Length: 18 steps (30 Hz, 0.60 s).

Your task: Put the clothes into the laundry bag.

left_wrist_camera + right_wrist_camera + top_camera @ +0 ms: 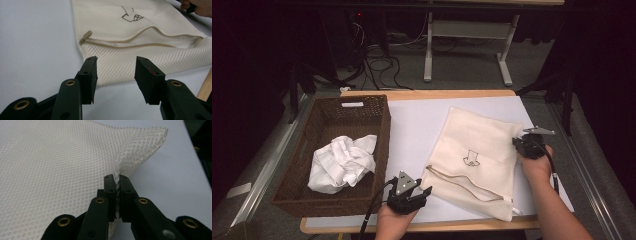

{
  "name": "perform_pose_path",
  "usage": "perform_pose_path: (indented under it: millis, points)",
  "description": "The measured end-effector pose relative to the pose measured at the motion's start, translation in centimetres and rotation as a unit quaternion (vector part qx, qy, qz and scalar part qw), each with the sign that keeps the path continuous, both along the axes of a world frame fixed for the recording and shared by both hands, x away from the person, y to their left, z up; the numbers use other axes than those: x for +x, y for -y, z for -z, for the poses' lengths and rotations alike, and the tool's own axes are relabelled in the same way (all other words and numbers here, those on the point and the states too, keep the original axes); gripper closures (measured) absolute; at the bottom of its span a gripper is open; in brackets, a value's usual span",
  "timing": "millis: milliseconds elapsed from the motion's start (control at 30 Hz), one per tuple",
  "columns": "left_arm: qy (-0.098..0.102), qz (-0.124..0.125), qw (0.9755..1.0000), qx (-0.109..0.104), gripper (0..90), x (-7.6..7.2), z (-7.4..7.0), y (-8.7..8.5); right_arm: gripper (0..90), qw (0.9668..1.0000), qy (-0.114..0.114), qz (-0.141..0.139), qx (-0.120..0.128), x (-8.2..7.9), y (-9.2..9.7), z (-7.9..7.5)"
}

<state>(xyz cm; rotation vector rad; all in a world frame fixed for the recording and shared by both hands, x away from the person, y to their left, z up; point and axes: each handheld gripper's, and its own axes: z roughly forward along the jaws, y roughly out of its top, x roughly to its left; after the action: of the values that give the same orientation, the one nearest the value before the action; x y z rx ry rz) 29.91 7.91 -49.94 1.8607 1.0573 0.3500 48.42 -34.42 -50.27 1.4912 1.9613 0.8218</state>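
High view: cream mesh laundry bag (477,155) flat on white tabletop (417,125), right of wicker basket (334,155) holding crumpled white cloth (342,162). Left hand-held gripper (424,191) at bag's near left corner; right hand-held gripper (518,142) at bag's right edge.

Left gripper view: jaws parted, nothing gripped, bag's corner just ahead; zipper (130,42) partly undone.

Right gripper view: clenched on pinched fold of mesh at bag's edge.

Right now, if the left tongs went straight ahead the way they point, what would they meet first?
The left tongs, standing open, would first meet the near edge of the cream mesh bag, just short of its zipper opening. Only bare white table seems to lie between, though the depth is hard to judge.
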Motion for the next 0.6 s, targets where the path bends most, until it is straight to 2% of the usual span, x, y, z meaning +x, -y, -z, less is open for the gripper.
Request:
perform_pose_path:
  millis: [67,167,267,300,333,367,400,433,467,533,600]
  points:
    - [0.0,-0.001,1.0,-0.001,51.7,0.0,0.0,0.1,86.3,0.9999,-0.004,0.015,0.001,-0.5,1.2,0.1]
    - [-0.001,0.002,1.0,0.006,50.6,0.2,0.2,0.4,86.1,0.9999,-0.003,0.012,0.008,-1.8,2.3,0.3]
    - [-0.004,-0.005,0.9997,0.024,48.4,0.5,0.7,0.9,85.5,0.9998,0.001,0.008,0.018,-3.4,2.7,0.4]
    - [-0.007,-0.008,0.9995,0.03,48.1,0.7,1.0,1.1,82.4,0.9998,0.003,0.001,0.02,-3.8,2.9,0.3]
    - [-0.008,-0.012,0.9992,0.038,48.0,1.0,1.2,1.2,74.5,0.9996,0.003,0.001,0.027,-4.3,2.9,0.2]
    - [-0.004,-0.014,0.9991,0.039,47.1,1.2,1.3,1.3,63.2,0.9996,0.015,0.002,0.025,-5.0,3.1,-0.2]
    - [0.003,-0.013,0.9991,0.04,44.9,1.4,1.4,1.2,56.5,0.9993,0.029,0.002,0.022,-5.5,3.1,-0.4]
    - [0.008,-0.018,0.9988,0.045,43.9,1.6,1.3,1.1,53.0,0.9988,0.044,-0.005,0.02,-6.1,3.1,-0.8]
    - [0.01,-0.027,0.9987,0.042,43.5,2.0,1.4,1.0,51.6,0.998,0.054,-0.012,0.03,-6.9,3.1,-1.3]
    - [-0.002,-0.03,0.9992,0.028,44.0,2.7,1.5,0.7,47.5,0.9955,0.075,-0.03,0.049,-8.7,2.9,-2.0]
    - [-0.009,-0.033,0.999,0.028,46.1,3.0,1.7,0.8,45.3,0.9923,0.091,-0.053,0.065,-10.4,2.4,-2.5]
